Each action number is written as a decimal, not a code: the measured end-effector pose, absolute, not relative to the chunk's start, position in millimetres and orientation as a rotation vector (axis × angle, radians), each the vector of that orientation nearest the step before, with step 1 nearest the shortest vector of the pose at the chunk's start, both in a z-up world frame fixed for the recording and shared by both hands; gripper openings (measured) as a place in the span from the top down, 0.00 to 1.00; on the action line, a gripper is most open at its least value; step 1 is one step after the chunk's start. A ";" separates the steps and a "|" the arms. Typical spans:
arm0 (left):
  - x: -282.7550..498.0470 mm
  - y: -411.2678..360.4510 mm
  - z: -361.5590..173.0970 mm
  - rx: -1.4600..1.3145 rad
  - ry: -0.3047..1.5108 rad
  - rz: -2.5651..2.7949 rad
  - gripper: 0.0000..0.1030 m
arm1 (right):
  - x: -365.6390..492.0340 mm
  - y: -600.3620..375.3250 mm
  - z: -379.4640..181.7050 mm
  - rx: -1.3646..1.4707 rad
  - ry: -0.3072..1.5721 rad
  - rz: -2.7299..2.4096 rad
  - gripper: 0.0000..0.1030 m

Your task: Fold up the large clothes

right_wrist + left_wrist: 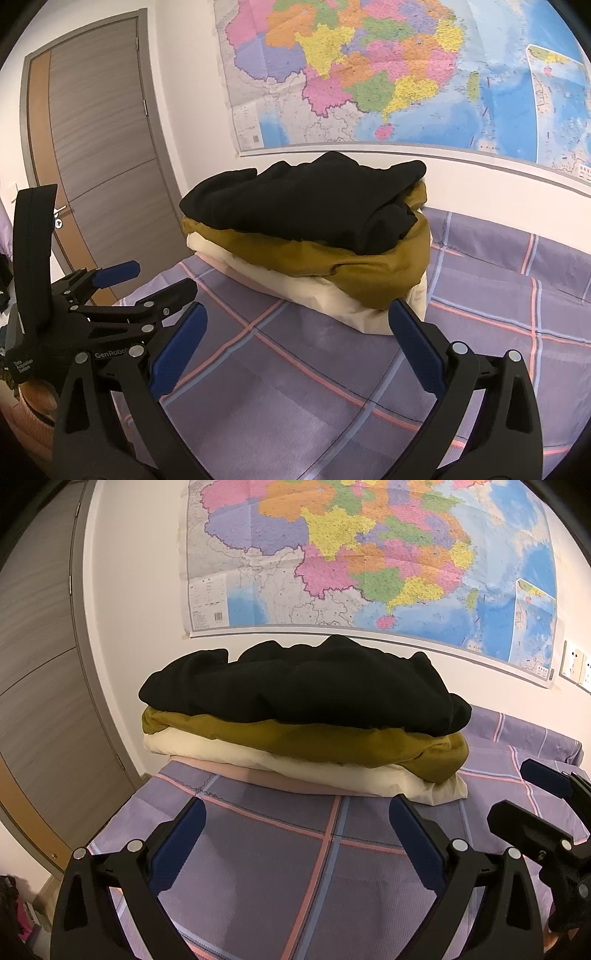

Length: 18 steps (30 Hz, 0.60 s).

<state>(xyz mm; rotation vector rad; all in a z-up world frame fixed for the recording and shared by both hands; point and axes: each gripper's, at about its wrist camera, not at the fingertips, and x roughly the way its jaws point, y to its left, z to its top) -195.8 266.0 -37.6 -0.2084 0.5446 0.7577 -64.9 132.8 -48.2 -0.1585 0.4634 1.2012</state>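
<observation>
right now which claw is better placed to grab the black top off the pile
Neither clearly. Left claw and right claw are both open, empty, short of the pile, with the black garment centred ahead. The right sees its loose folded end.

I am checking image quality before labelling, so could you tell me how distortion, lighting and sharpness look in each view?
Left wrist view: strong fisheye bend curves the colourful wall map, black corners vignette, and the black folded garment shows little detail. Right wrist view: the grey wooden door bows, warm even light, soft shadow under the open right gripper; both sharp.
</observation>
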 end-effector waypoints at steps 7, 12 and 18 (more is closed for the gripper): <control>-195.6 266.1 -37.7 -0.209 0.545 0.755 0.07 | -65.0 132.4 -49.3 -0.157 0.466 1.203 0.06; -195.4 264.4 -40.2 -0.205 0.550 0.754 0.07 | -66.0 132.0 -50.5 -0.155 0.467 1.202 0.06; -195.3 263.5 -43.3 -0.207 0.559 0.757 0.07 | -66.8 132.0 -53.0 -0.160 0.473 1.205 0.06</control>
